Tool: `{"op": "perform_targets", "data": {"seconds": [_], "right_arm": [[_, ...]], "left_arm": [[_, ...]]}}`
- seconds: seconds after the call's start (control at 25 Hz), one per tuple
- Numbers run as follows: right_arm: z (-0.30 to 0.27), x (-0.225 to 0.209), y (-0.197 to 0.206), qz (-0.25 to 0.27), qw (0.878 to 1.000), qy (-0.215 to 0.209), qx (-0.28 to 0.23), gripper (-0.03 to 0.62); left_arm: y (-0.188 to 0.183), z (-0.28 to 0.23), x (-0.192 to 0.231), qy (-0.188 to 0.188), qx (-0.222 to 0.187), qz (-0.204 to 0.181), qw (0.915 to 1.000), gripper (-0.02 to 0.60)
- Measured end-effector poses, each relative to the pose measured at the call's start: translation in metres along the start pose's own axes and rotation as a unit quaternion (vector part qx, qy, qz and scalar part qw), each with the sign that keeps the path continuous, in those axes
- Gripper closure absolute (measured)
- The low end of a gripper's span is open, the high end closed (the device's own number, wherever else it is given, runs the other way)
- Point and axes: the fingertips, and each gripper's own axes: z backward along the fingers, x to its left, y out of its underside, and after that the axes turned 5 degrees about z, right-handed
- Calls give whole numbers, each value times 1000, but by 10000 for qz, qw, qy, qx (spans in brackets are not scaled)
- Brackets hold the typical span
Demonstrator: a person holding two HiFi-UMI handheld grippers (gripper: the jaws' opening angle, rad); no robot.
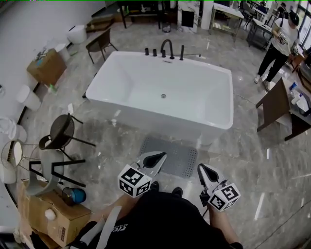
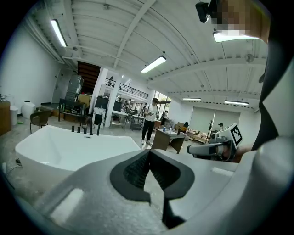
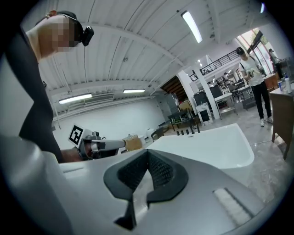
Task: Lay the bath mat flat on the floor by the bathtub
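Grey dotted bath mat (image 1: 169, 156) lies flat beside white bathtub (image 1: 160, 92).

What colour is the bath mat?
The mat is grey with fine dots; head view shows it best.

**A large open hall with a bathroom set-up**

A freestanding white bathtub (image 1: 160, 92) stands alone on a marble-look floor (image 1: 252, 160), ringed by cardboard boxes (image 1: 53, 216), loose chairs (image 1: 60, 133) and work tables (image 1: 226, 10). Overhead, strip lights (image 2: 154, 64) hang from a high white roof (image 2: 115, 27); a railed mezzanine (image 2: 121, 88) lies behind.
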Motion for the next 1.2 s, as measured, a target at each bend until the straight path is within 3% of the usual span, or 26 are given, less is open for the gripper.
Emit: {"op": "perform_targets", "data": {"seconds": [0.4,0.52,0.72,1.0,1.2], "right_arm": [[23,12,-96,58,9928,-444,-1107,594],[21,21,-115,402,9906,-421,-1238,594],[16,38,-130,896,9851,-530,-1370,594],[13,58,-139,1237,9809,-564,-1388,594],[13,61,-137,1295,9820,-480,-1285,594]], "left_arm": [[-74,15,-15,-227,-454,-386,9980,575],[-92,22,-17,-201,-600,-609,9961,575],[-111,29,-20,-317,-835,-1144,9894,575],[-136,37,-46,34,-1081,-1203,9868,575],[-132,35,-52,149,-972,-1356,9859,575]]}}
